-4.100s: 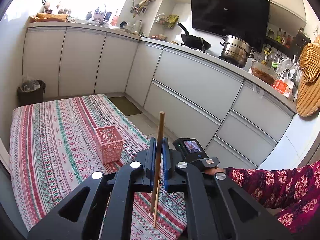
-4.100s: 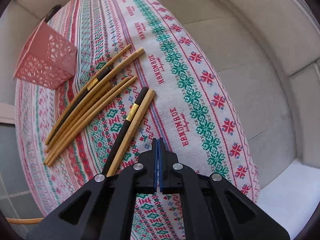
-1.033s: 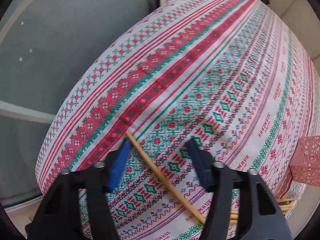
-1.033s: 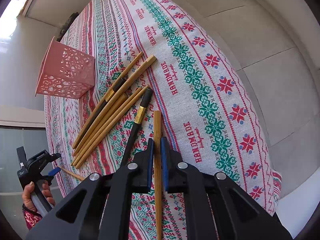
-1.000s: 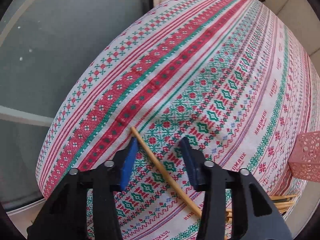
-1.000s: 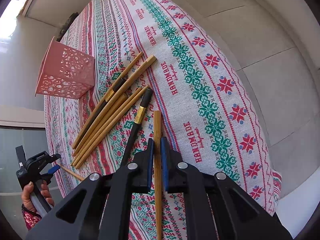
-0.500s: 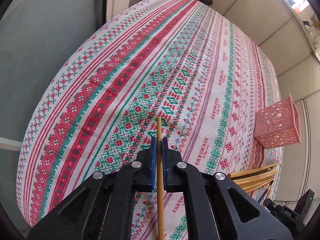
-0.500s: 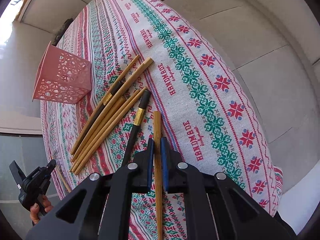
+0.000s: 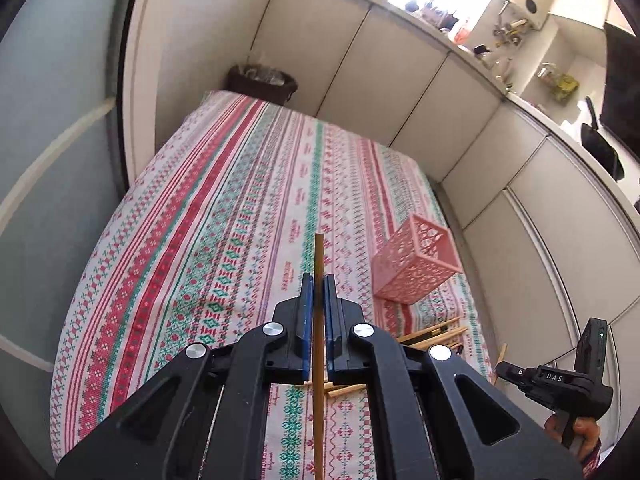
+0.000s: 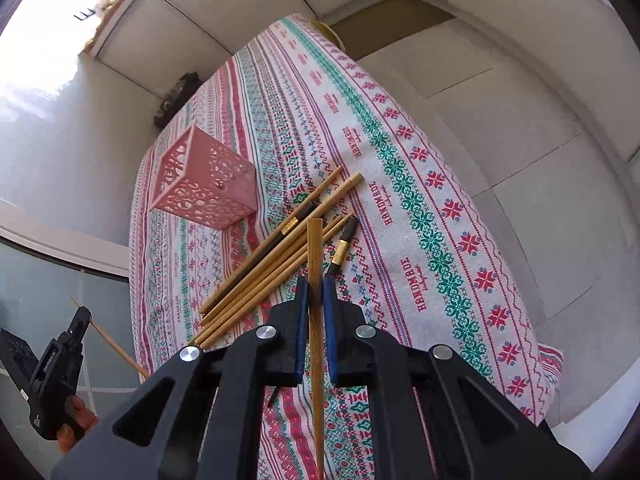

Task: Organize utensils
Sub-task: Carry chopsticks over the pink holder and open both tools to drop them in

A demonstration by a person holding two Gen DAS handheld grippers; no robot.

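Observation:
My left gripper (image 9: 316,280) is shut on a thin bamboo chopstick (image 9: 319,256) and holds it above the patterned tablecloth (image 9: 224,216). My right gripper (image 10: 315,283) is shut on a thicker bamboo chopstick (image 10: 315,240), lifted above the pile. A pink lattice holder (image 9: 416,266) stands on the cloth, right of the left gripper; it also shows in the right wrist view (image 10: 204,184). Several bamboo and black chopsticks (image 10: 276,258) lie in a loose pile beside the holder. The left gripper shows at the lower left of the right wrist view (image 10: 76,328).
The table stands in a kitchen corner with white cabinets (image 9: 360,52) behind it. A dark bin (image 9: 262,80) sits at the table's far end. The table's right edge (image 10: 516,264) drops to a tiled floor. The other hand-held gripper (image 9: 560,384) is at lower right.
The left gripper closed on the thin chopstick, lifted it off the cloth and tilted up toward the holder. The right gripper raised its chopstick off the table.

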